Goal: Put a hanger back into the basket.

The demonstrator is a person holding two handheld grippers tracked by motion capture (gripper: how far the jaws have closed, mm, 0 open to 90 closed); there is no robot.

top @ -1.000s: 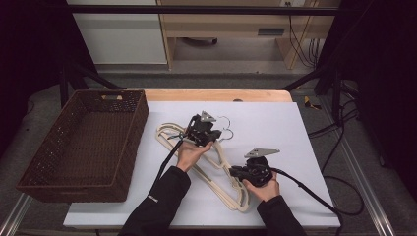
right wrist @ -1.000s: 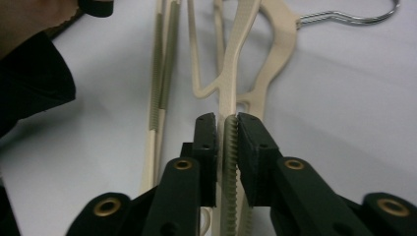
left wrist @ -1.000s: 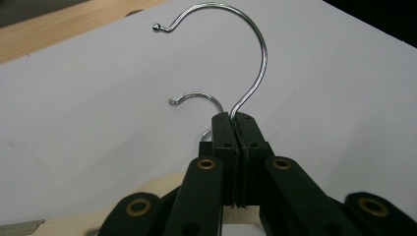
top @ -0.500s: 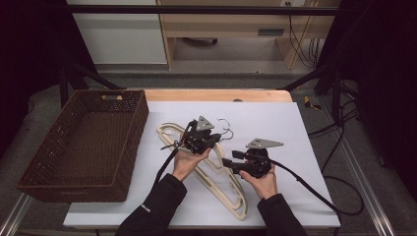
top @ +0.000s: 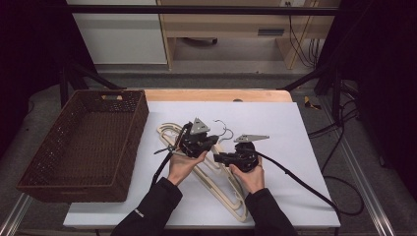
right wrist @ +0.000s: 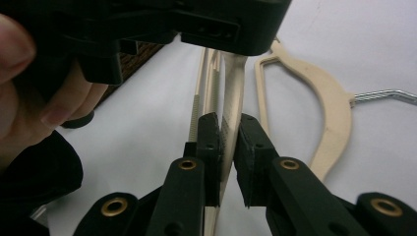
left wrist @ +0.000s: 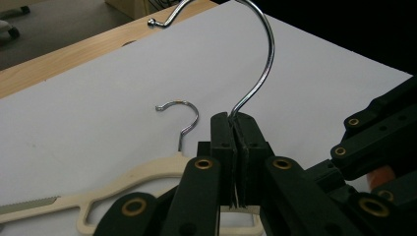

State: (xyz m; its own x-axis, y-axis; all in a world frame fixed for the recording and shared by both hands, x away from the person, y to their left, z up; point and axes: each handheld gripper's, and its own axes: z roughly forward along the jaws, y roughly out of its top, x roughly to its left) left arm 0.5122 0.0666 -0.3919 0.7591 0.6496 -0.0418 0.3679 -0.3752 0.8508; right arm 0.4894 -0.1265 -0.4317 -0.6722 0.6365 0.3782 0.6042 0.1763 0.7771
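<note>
Starting at the left, a wicker basket (top: 78, 142) sits on the counter (top: 295, 147), likely where the hangers are meant to go. Beside it lies a loose pile of cream hangers (top: 223, 184), and one of them is lifted out of it between two tools. The left tool (left wrist: 237, 147) has its jaws pressed tight on the stem of that hanger's metal hook (left wrist: 260, 69), which gives a firm handle near the balance point. A second hanger (left wrist: 137, 177) lies flat on the white sheet just beyond. The right tool (right wrist: 227, 142) straddles the raised hanger's arm (right wrist: 231, 98), jaws a little spread with the plastic between them, seemingly about to pinch it to steady the swing. More hangers (right wrist: 324, 113) rest on the counter to its right.
</note>
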